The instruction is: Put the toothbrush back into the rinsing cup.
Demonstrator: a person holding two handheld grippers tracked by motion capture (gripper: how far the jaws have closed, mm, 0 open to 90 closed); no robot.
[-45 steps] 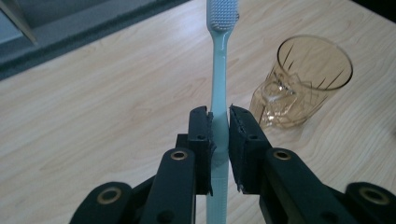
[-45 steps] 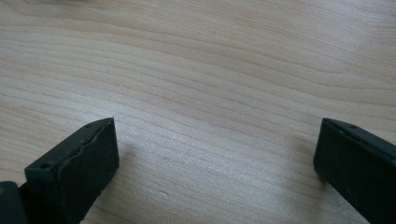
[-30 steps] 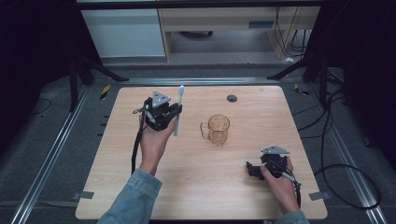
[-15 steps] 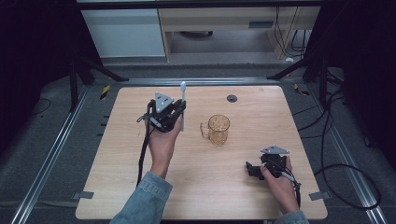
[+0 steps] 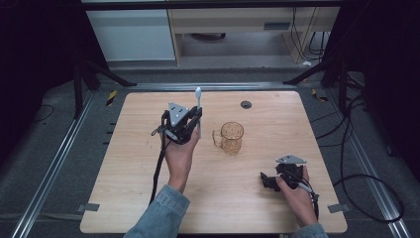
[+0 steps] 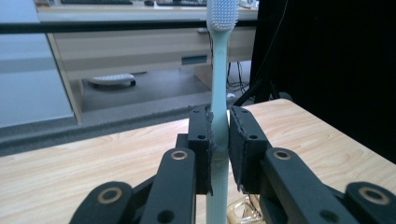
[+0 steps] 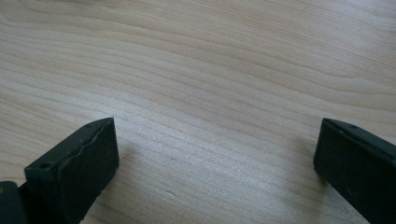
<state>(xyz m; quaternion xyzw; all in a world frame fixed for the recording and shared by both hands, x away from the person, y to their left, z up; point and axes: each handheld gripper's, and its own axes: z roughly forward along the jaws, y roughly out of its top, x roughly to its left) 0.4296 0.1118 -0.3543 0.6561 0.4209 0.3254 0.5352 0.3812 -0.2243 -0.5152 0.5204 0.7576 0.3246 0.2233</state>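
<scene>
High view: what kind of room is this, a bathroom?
More likely a lab or workshop: a wooden table on metal rails, black cables on the floor, and a desk with a keyboard behind.

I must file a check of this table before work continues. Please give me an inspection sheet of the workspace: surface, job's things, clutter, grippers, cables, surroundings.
Surface: light wooden table, a dark round hole near its far edge.
Job's things: pale toothbrush held upright, bristles on top; clear amber mug standing at mid-table, handle toward the left gripper.
Clutter: nothing seen.
Grippers: left gripper shut on the toothbrush handle; right gripper open, low over bare wood.
Cables: one trails from the left gripper; black loops lie on the floor at the right.
Surroundings: dark floor, metal rails, pale cabinets behind.
</scene>
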